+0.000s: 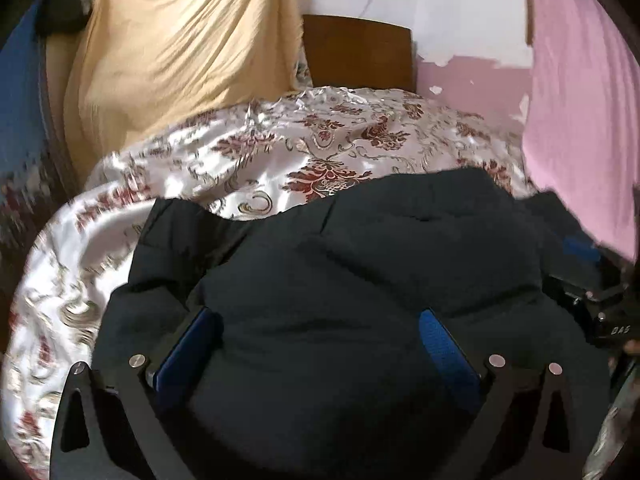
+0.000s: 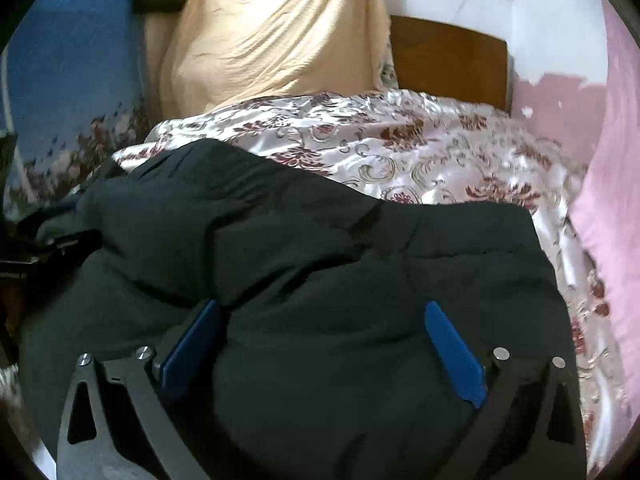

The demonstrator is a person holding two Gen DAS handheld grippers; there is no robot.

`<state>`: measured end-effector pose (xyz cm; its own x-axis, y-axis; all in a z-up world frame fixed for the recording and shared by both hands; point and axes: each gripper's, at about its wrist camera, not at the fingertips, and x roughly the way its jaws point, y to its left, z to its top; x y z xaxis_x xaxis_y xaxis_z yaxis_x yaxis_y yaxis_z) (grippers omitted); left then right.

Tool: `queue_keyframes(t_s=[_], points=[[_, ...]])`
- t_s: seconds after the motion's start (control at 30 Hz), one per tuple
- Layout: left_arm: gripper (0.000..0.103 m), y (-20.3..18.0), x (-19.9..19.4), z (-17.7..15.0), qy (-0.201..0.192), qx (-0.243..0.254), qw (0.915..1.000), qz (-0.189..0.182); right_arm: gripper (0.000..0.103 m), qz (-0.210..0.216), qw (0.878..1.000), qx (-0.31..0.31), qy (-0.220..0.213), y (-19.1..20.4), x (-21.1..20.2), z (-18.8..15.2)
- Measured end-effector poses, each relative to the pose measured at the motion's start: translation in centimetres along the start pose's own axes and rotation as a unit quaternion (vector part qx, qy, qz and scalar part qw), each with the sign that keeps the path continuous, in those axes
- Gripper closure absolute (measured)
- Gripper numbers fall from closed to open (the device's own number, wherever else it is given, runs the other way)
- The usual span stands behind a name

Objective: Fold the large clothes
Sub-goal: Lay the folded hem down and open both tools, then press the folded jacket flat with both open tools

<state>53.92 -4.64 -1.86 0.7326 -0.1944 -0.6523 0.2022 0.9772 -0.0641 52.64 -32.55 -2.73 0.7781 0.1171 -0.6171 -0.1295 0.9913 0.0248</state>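
Note:
A large black padded jacket (image 1: 344, 264) lies bunched on a bed with a shiny floral cover (image 1: 280, 152). My left gripper (image 1: 320, 316) is open, its blue pads (image 1: 188, 352) wide apart, low over the jacket's near part. The jacket also fills the right wrist view (image 2: 304, 248). My right gripper (image 2: 320, 312) is open too, its blue pads (image 2: 452, 344) spread over the jacket's folded bulk. The right gripper's body shows at the right edge of the left wrist view (image 1: 600, 312). Neither gripper holds cloth.
A yellow cloth (image 1: 180, 52) hangs at the back left beside a wooden headboard (image 1: 360, 52). A pink cloth (image 1: 580, 120) hangs at the right. The floral cover (image 2: 440, 160) extends beyond the jacket towards the headboard (image 2: 448, 56). A blue wall (image 2: 72, 60) stands at the left.

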Motion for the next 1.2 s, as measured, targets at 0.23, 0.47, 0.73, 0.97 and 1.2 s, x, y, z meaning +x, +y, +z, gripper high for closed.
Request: queue_keyframes(t_s=[0.23, 0.47, 0.73, 0.97, 1.2], points=[[0.000, 3.3, 2.4, -0.3, 0.013, -0.090, 0.9936, -0.068, 0.001, 0.046, 0.996, 0.070, 0.010, -2.5, 3.1, -0.9], [0.000, 2.8, 3.0, -0.9, -0.002, -0.090, 0.9937, -0.068, 0.001, 0.064, 0.994, 0.085, 0.009, -2.8, 4.4, -1.9], [0.000, 2.9, 3.1, -1.1, -0.011, -0.092, 0.9931, -0.072, 0.001, 0.068, 0.994, 0.090, 0.001, -2.8, 4.5, -2.2], [0.000, 2.8, 3.2, -1.3, -0.016, -0.090, 0.9934, -0.069, 0.001, 0.069, 0.994, 0.090, 0.001, -2.9, 4.8, -2.5], [0.000, 2.9, 3.2, -1.3, -0.016, -0.090, 0.9934, -0.069, 0.001, 0.069, 0.994, 0.090, 0.001, -2.8, 4.9, -2.5]])
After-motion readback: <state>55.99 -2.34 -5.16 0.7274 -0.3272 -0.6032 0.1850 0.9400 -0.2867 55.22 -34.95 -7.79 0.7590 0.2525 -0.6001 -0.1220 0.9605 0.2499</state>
